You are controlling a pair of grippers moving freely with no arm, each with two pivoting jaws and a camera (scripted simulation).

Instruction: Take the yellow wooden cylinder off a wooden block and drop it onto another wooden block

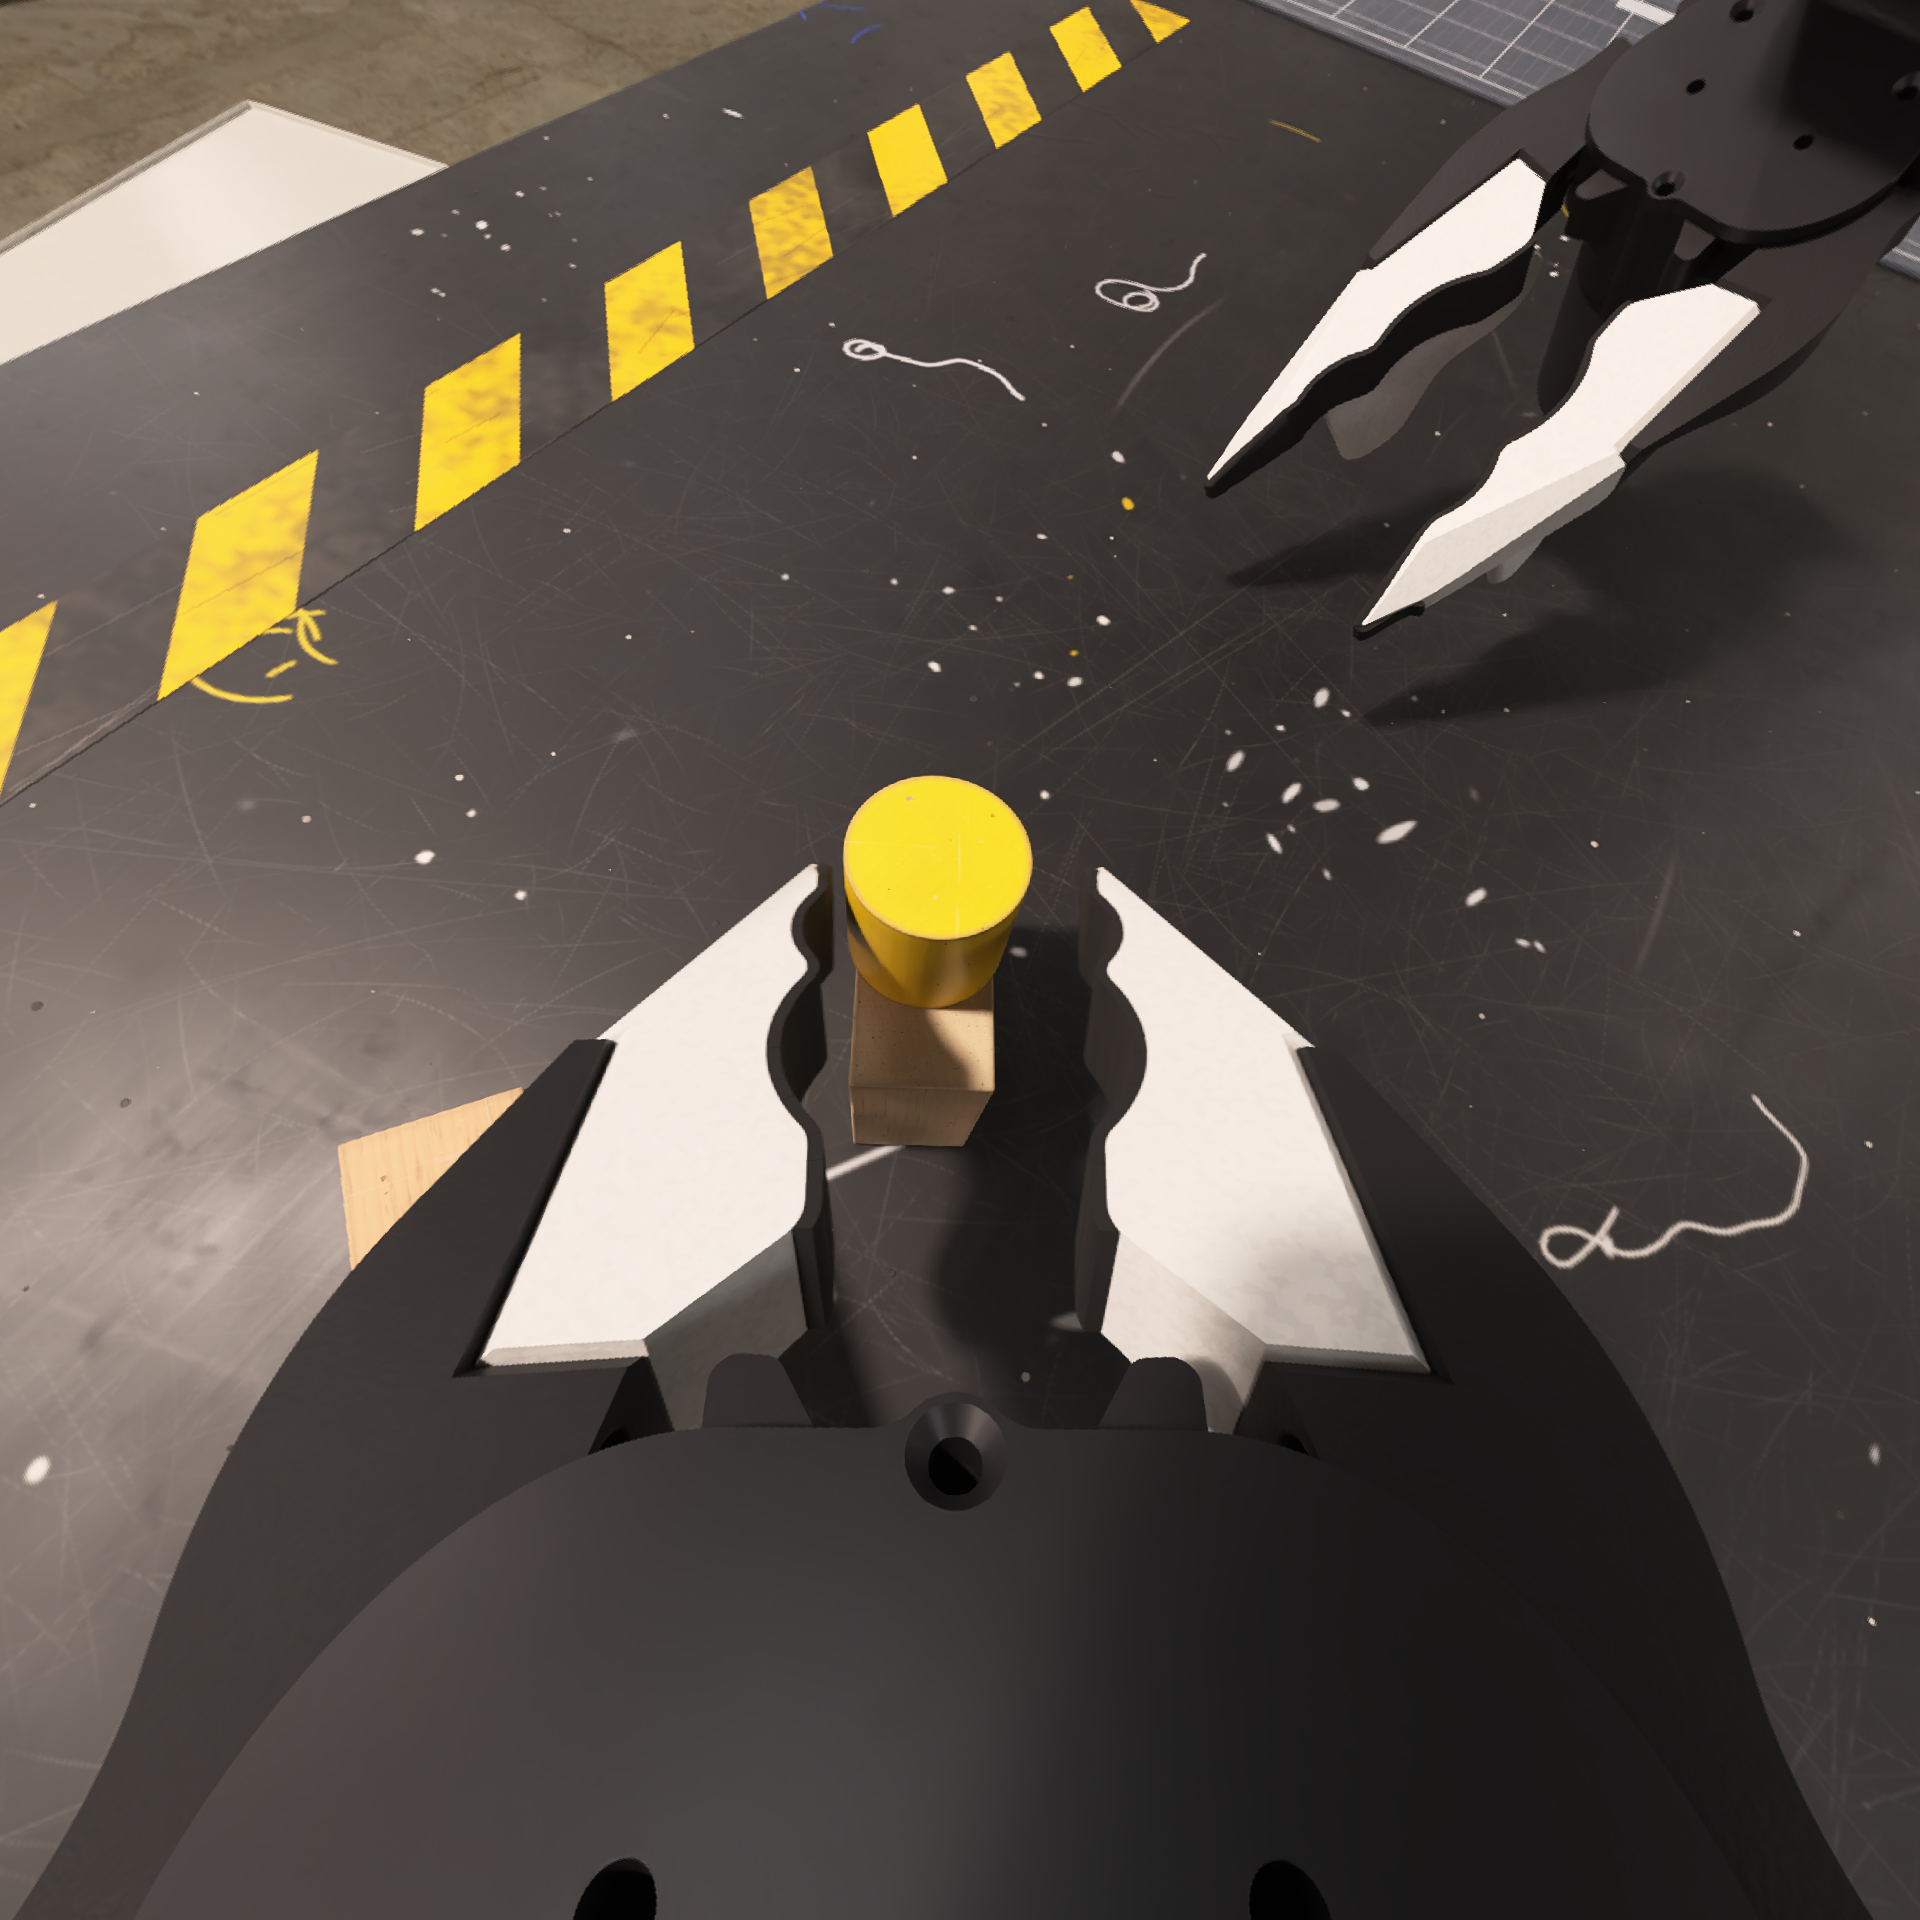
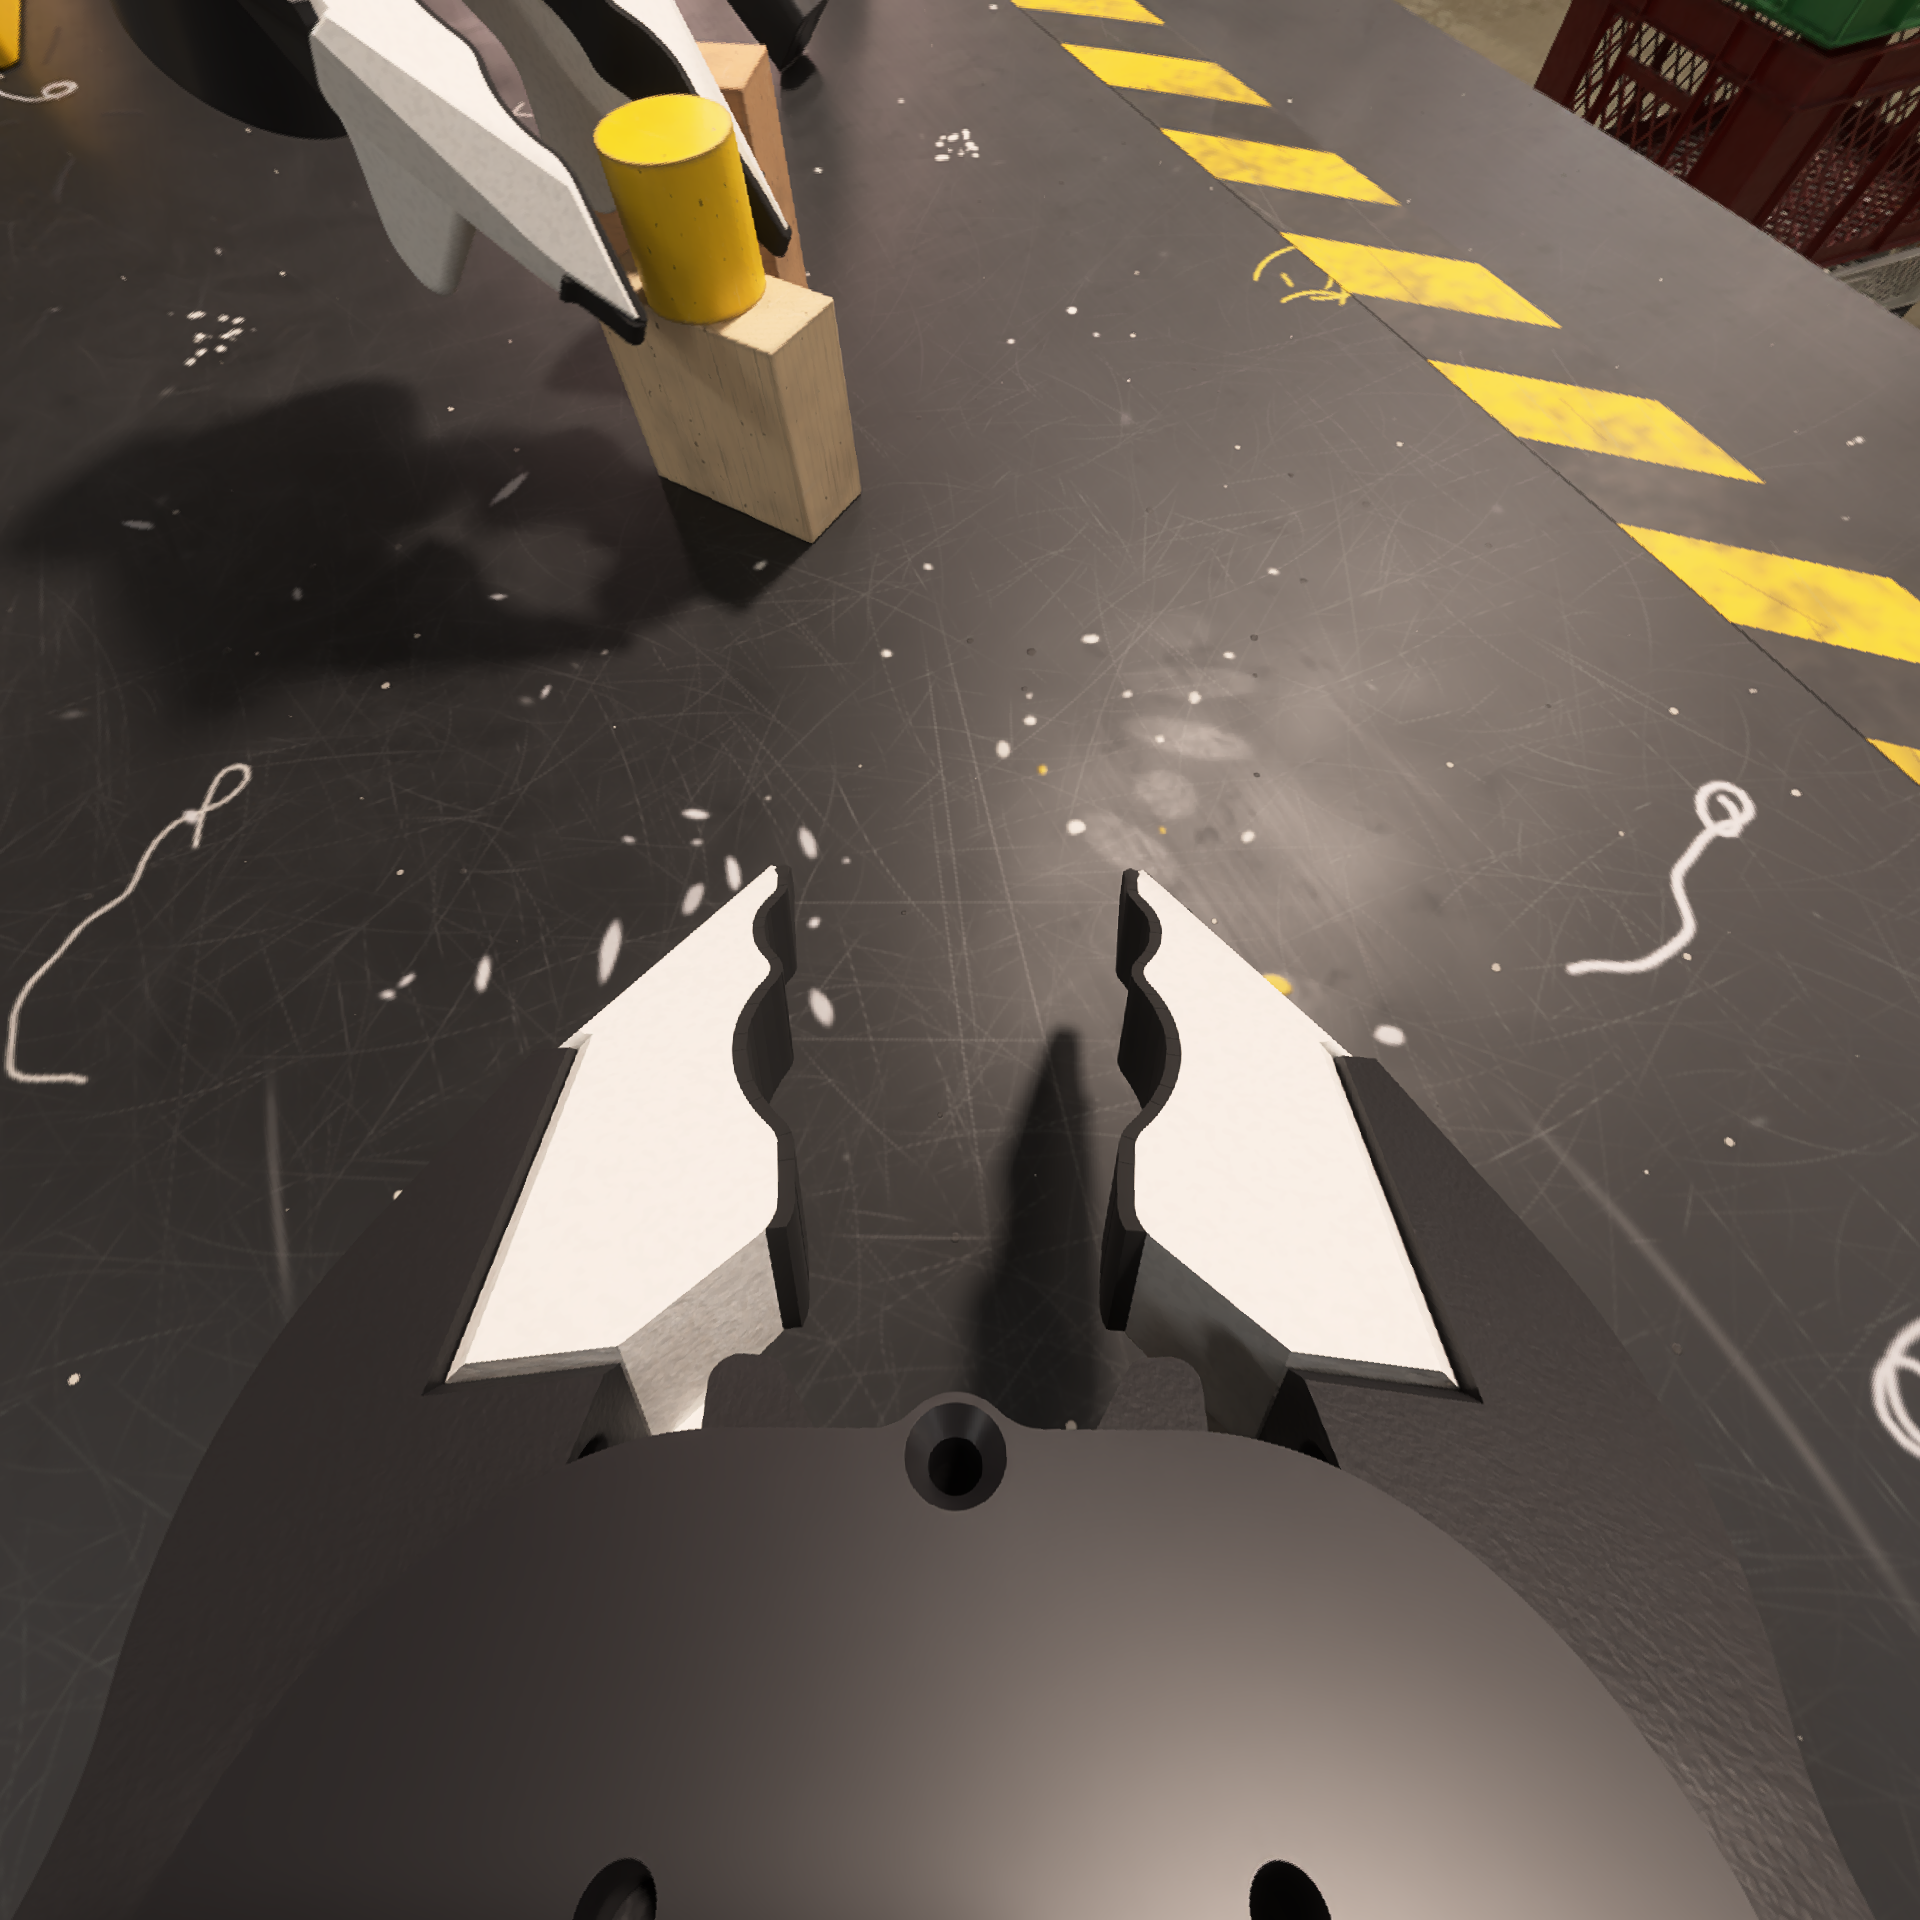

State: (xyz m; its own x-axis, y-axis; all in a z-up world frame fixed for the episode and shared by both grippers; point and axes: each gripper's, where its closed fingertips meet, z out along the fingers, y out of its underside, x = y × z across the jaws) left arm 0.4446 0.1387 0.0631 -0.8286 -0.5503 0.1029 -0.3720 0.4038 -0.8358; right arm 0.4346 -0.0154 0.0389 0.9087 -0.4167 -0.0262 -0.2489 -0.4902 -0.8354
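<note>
Table [image 1: 1351, 935] first: dark, scratched and paint-flecked, with a yellow-striped band [image 1: 644, 312] along its far side and a red crate [image 2: 1766, 135] beyond the edge in the right wrist view; nothing on it seems likely to interfere.

Right gripper [image 2: 956, 883] hangs well apart from the work, jaws wide and empty over bare table; its only hazard, I judge, would be drifting into the left one's path.

Left gripper [image 1: 961, 878] has its jaws spread wide on either side of the cylinder, holding nothing; the left finger [image 1: 707, 1091] sits just beside the yellow wall, the right finger stands farther off. That lopsided gap is the main risk: when the jaws shut, the nearer finger would likely meet the wood first and shove the cylinder sideways before the other arrives.

Block [image 1: 920, 1070], pale and upright, is tall and narrow; a push at its top could tip it, cylinder and all; in the right wrist view a fingertip [image 2: 613, 301] reaches about down to the block's top edge, so a low grip might catch the block as well.

Second block [image 1: 416, 1174], darker, lies partly hidden behind the left gripper; it is close by, so a swing toward it could knock it, or a release off-centre could let the round piece roll away.

Cylinder [image 1: 935, 883] stands upright on the pale block, not yet gripped.
</note>
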